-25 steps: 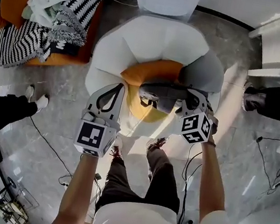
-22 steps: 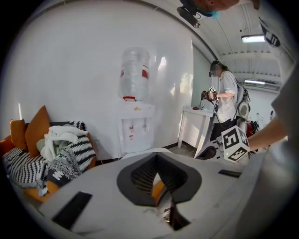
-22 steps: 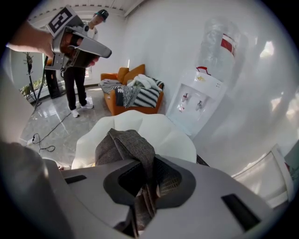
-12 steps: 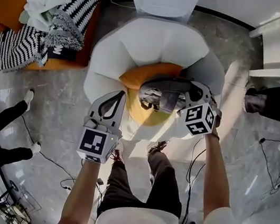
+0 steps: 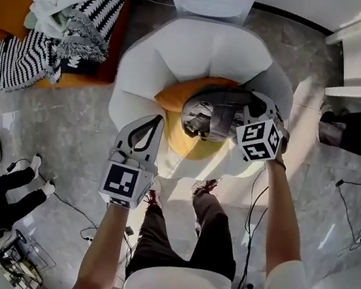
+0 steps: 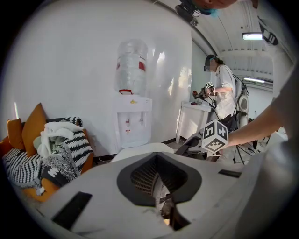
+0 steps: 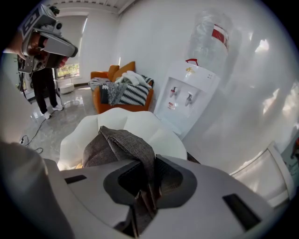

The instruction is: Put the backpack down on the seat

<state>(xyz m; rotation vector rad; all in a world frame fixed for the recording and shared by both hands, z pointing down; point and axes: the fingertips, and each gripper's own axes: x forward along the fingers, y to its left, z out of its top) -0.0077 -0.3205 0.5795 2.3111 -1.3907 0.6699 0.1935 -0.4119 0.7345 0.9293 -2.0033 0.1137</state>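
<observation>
The right gripper (image 5: 245, 111) is clamped on a fold of grey strap at the top of the backpack (image 5: 206, 114). The backpack hangs over the orange cushion (image 5: 175, 93), toward the right edge of the armchair seat (image 5: 143, 64); I cannot tell whether its base touches. The left gripper (image 5: 151, 120) has its jaws together and empty, off the seat's front edge. The bag should be lowered until its weight sits on the cushion, well inside the front edge. Only then should the strap be released, or the bag may topple off.
</observation>
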